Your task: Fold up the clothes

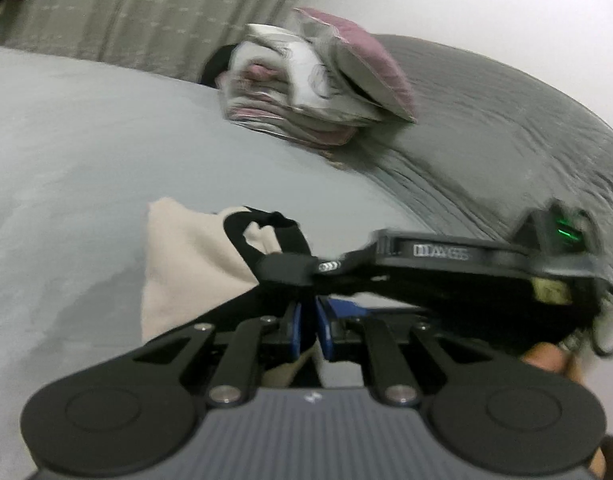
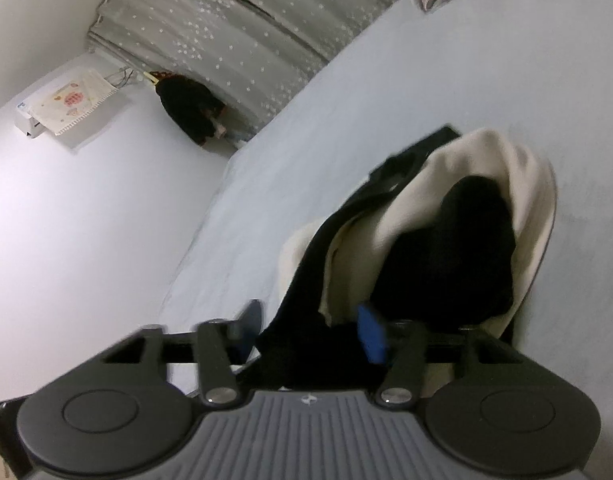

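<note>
The left gripper (image 1: 308, 330) had its blue pads nearly together, pinching a thin edge of the cream-and-black garment (image 1: 194, 264) that ran up between them. Directly beyond those fingers the right gripper crossed the left wrist view sideways, a green light glowing on its body.

In the right wrist view, the right gripper (image 2: 312, 338) stood with its blue pads (image 2: 371, 336) spread apart, the dark part of the garment (image 2: 446, 240) lying in the gap; whether the pads pressed on the cloth could not be told. The garment was bunched in a heap on the pale grey bed sheet (image 1: 66, 168), cream fabric wrapped around black, its black straps looped on top.

Farther along the sheet from the garment lay a folded stack of pink-and-white clothes (image 1: 306, 88), resting where the sheet met a darker grey quilt (image 1: 486, 128). Behind the stack hung a grey patterned curtain (image 2: 242, 32). Left of the curtain, a covered air conditioner (image 2: 62, 106) sat on the white wall, with a dark garment (image 2: 190, 108) hanging between the two.
</note>
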